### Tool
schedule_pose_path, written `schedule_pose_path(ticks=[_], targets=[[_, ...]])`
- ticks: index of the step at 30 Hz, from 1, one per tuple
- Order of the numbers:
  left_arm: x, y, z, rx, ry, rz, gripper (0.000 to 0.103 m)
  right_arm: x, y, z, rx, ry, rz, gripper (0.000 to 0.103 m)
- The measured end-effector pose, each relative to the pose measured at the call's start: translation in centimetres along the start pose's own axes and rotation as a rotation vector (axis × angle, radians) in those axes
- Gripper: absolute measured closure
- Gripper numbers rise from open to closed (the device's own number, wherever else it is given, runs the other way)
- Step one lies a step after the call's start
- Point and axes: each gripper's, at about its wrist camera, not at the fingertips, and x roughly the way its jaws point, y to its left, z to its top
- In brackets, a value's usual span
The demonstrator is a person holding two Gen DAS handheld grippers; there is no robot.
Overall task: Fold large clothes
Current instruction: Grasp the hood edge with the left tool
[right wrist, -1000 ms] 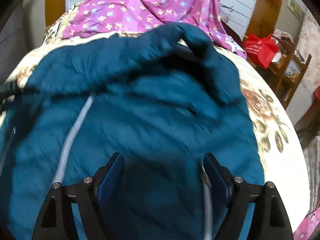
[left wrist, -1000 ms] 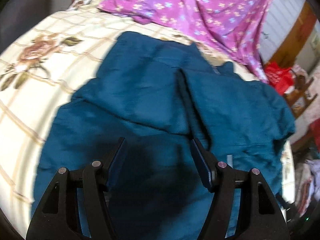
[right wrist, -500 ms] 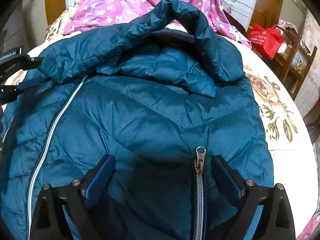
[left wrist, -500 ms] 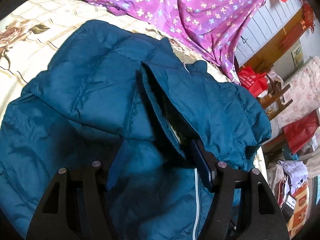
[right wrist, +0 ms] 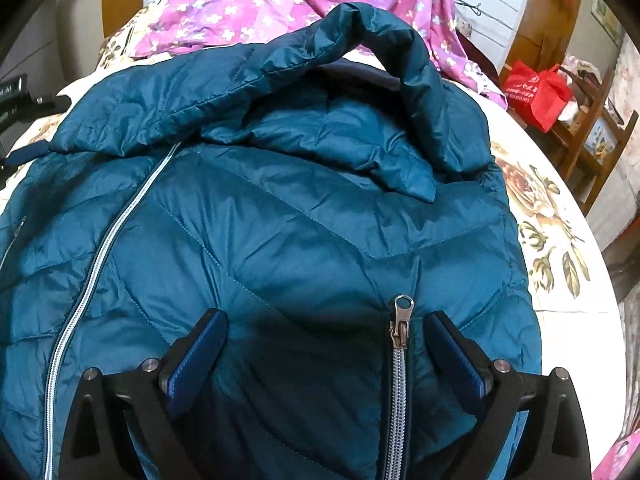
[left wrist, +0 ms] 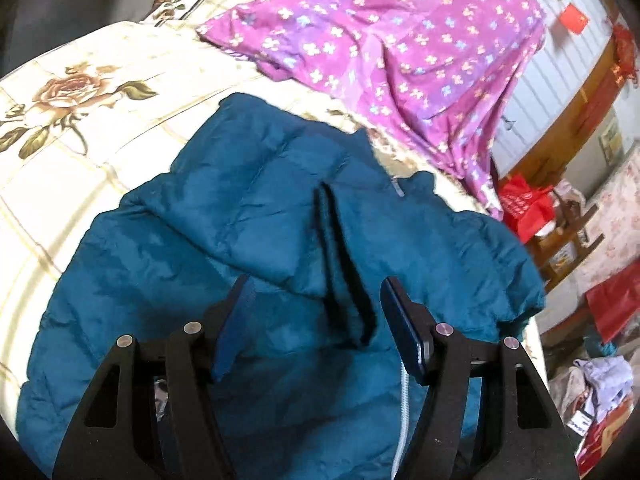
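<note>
A large teal quilted puffer jacket point(left wrist: 256, 208) lies spread on a floral bedspread point(left wrist: 80, 92). A sleeve is folded in over its body, with a dark fold edge point(left wrist: 340, 264) running toward me. My left gripper point(left wrist: 316, 292) is open and empty, just above the jacket near that fold. In the right wrist view the jacket point(right wrist: 320, 216) shows its hood point(right wrist: 360, 36) standing up, a silver zipper line point(right wrist: 104, 248) and a zipper pull point(right wrist: 401, 320). My right gripper point(right wrist: 326, 322) is open and empty, low over the jacket's front.
A purple flowered sheet point(left wrist: 400, 40) lies at the far end of the bed. A red bag point(left wrist: 524, 204) and wooden furniture point(right wrist: 592, 140) stand off the bed's right side. The left gripper's body point(right wrist: 16, 96) shows at the left edge of the right wrist view.
The left gripper has pulled back and up from the jacket fold, showing more of the bedspread. The right gripper has moved slightly closer to the zipper pull. Both stay open.
</note>
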Motion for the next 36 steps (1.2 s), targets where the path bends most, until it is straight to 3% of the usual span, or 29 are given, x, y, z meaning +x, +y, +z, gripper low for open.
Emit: schedule_pose_path(ticks=[4, 7, 10, 12, 13, 14, 16, 18, 25, 36], targets=[[3.5, -0.8, 0.0, 0.018, 0.122, -0.116, 0.037, -0.1, 0.4, -0.1, 0.001, -0.001, -0.012, 0.002], [6.0, -1.0, -0.6, 0.019, 0.211, -0.149, 0.037, -0.1, 0.5, -0.2, 0.002, -0.006, -0.016, 0.002], [6.2, -0.9, -0.8, 0.016, 0.198, -0.174, 0.037, -0.2, 0.5, -0.2, 0.006, -0.008, -0.013, 0.002], [6.0, -0.5, -0.6, -0.012, 0.183, -0.229, 0.037, -0.2, 0.4, -0.2, 0.006, -0.01, -0.012, 0.002], [5.9, -0.3, -0.5, -0.024, 0.177, -0.254, 0.041, -0.2, 0.4, -0.2, 0.006, -0.01, -0.013, 0.002], [5.9, -0.2, -0.5, -0.028, 0.173, -0.264, 0.059, -0.3, 0.5, -0.3, 0.005, -0.011, -0.015, 0.002], [6.2, -0.2, -0.6, -0.021, 0.19, -0.25, 0.08, -0.3, 0.4, -0.3, 0.006, -0.011, -0.013, 0.002], [6.2, -0.3, -0.7, -0.007, 0.192, -0.242, 0.087, -0.3, 0.4, -0.3, 0.005, -0.011, -0.015, 0.001], [4.2, -1.7, -0.9, 0.089, 0.109, -0.175, 0.089, -0.3, 0.3, -0.3, 0.004, -0.013, -0.017, 0.001], [5.4, -1.1, -0.4, 0.066, 0.131, -0.149, 0.091, -0.1, -0.2, 0.0, 0.035, 0.0, 0.005, 0.0]])
